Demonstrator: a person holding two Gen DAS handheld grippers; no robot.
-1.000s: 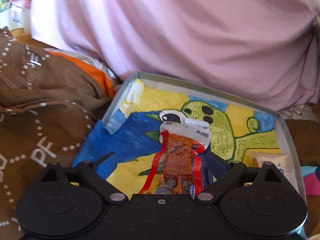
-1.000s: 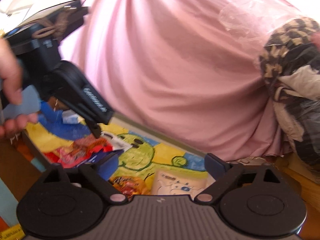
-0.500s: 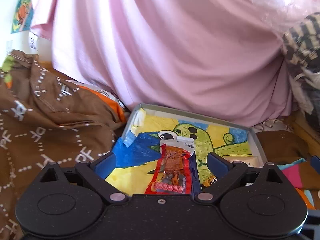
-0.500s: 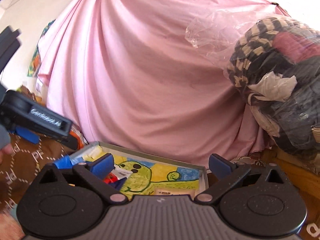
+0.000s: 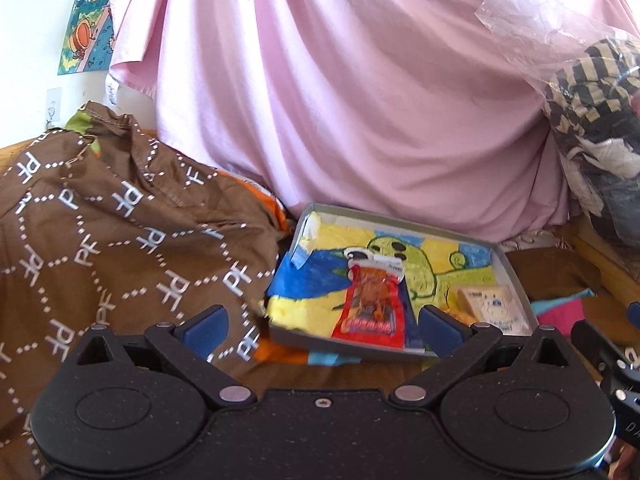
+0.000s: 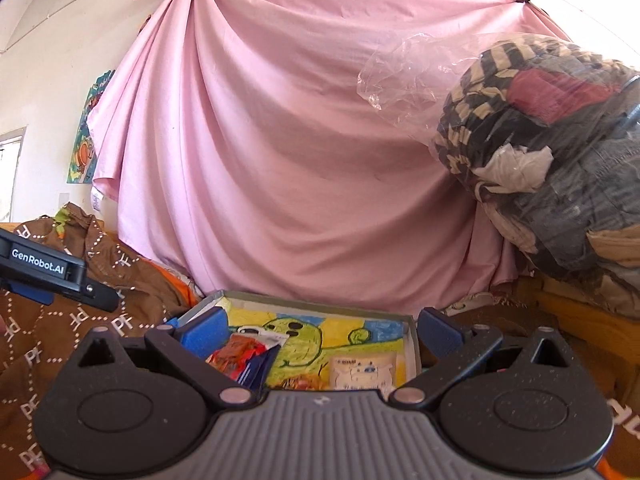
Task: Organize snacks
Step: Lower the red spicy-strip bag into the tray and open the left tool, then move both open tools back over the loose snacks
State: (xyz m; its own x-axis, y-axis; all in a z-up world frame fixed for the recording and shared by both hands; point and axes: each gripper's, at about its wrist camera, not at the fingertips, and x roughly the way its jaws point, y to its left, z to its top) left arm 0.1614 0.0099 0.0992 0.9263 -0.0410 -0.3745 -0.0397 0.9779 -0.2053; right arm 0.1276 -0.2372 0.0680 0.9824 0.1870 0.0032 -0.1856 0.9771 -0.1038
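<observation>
Here, left tool [image 5: 322, 326] wide open, empty, right tool [image 6: 322, 330] likewise.

The tray [image 6: 320, 298] has its near edge hidden behind the right gripper's body – so is the lower part of an orange packet [image 6: 298, 383]; print on the cream packet [image 5: 494, 305] is too small to read

Bed surface [image 5: 344, 372] brown, partly draped with brown dotted-letter fabric [image 5: 100, 240] at left. Shallow grey tray [image 5: 510, 276] resting directly on it, lined with cartoon drawing. Pink-and-teal cloth [image 5: 560, 304] just right of tray. Bagged clothes bundle [image 6: 560, 160] at far right.
</observation>
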